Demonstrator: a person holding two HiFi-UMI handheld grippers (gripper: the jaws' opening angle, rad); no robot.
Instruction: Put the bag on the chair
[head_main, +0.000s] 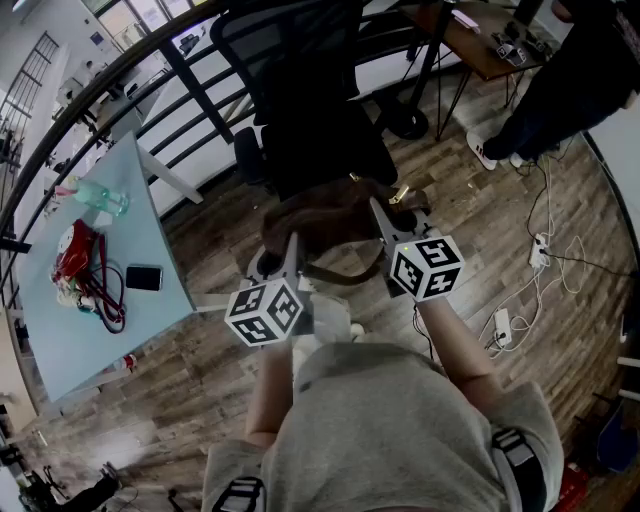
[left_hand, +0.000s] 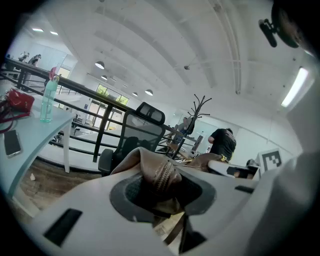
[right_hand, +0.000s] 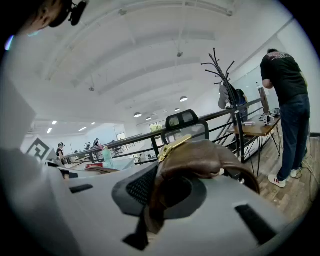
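Note:
A brown leather bag (head_main: 335, 215) hangs between my two grippers, just in front of a black office chair (head_main: 305, 90). My left gripper (head_main: 292, 250) is shut on the bag's zipped left edge (left_hand: 159, 172). My right gripper (head_main: 385, 222) is shut on the bag's right end, where a brown strap with a gold buckle (right_hand: 172, 146) folds over the jaws. The bag (right_hand: 200, 159) fills the space between the right jaws. In both gripper views the chair's mesh back (left_hand: 142, 131) rises just behind the bag, with its headrest (right_hand: 182, 120) above.
A light blue table (head_main: 95, 270) at left carries a bottle (head_main: 100, 197), a phone (head_main: 144, 277) and a red pouch (head_main: 75, 255). A black railing (head_main: 120, 70) runs behind the chair. A person (head_main: 560, 75) stands at a wooden desk (head_main: 480, 40) at right. Cables and power strips (head_main: 540, 250) lie on the floor.

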